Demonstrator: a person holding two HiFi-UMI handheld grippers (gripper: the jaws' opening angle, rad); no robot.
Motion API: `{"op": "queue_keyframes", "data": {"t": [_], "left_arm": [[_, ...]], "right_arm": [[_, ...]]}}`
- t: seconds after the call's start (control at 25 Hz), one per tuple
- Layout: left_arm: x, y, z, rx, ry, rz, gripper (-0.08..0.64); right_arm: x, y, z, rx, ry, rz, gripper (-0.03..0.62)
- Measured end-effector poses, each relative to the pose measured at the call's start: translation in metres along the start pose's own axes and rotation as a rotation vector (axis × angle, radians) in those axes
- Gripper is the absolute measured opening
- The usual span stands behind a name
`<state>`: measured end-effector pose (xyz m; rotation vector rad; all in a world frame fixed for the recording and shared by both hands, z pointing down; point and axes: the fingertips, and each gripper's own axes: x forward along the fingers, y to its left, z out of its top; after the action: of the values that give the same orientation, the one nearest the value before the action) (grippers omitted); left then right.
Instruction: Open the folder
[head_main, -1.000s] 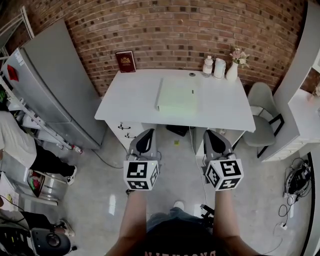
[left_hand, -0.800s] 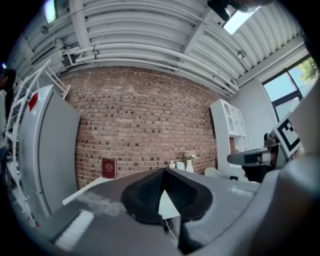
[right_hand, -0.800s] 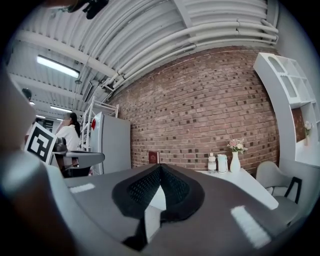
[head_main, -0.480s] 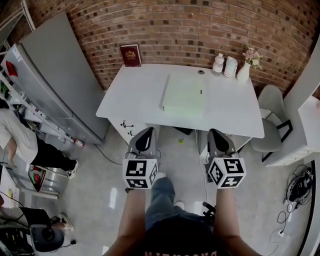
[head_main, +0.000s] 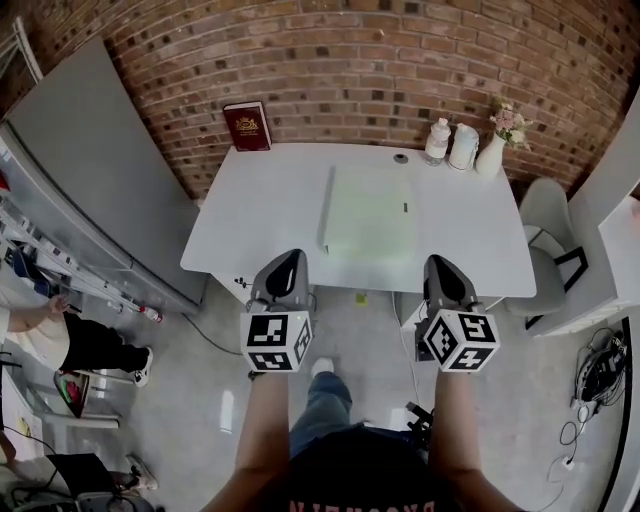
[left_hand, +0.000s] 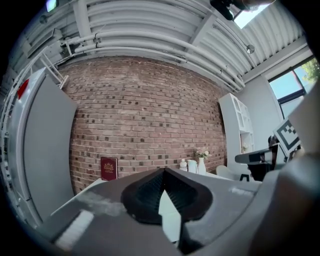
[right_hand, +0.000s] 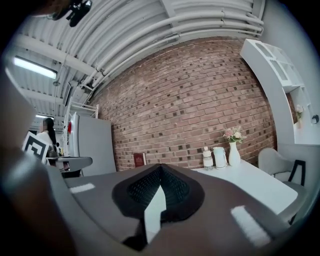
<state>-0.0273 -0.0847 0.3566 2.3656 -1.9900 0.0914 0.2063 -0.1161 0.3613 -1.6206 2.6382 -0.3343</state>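
While both grippers hang short of the white table (head_main: 250, 225), the pale green folder (head_main: 368, 212) lies flat and closed near the table's middle, at about 12 o'clock from the gap between them in the head view. The left gripper (head_main: 290, 260) and right gripper (head_main: 444, 264) point level toward the table's near edge, well apart from the folder. In each gripper view the jaws meet at their tips with nothing between them, so both are closed and empty.

A red book (head_main: 246, 126) stands against the brick wall at the table's 11 o'clock corner, and a vase (head_main: 490, 156) sits at its 1 o'clock corner.

This looks like the approach step, with opening not yet begun. The folder's thicker edge at 9 o'clock looks like the spine. Next, one gripper would likely need to part its jaws and catch the cover's free edge at 3 o'clock.
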Motion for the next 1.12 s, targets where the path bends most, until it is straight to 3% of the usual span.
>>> {"op": "queue_keyframes", "data": {"t": [0.2,0.68,1.0,1.12], "left_arm": [[0.049,0.041,0.0,-0.021,0.002,-0.007,0.0],[0.154,0.107,-0.015,-0.049,0.06,-0.102,0.0],[0.184,0.112,-0.045,-0.077,0.121,-0.132,0.0],[0.188,0.11,-0.053,-0.086,0.141,-0.126,0.0]], "right_arm": [[0.049,-0.011,-0.004,0.013,0.019,-0.062,0.0],[0.132,-0.033,-0.019,0.054,0.067,-0.221,0.0],[0.147,-0.059,-0.043,0.104,0.112,-0.284,0.002],[0.149,-0.067,-0.053,0.139,0.132,-0.268,0.04]]}}
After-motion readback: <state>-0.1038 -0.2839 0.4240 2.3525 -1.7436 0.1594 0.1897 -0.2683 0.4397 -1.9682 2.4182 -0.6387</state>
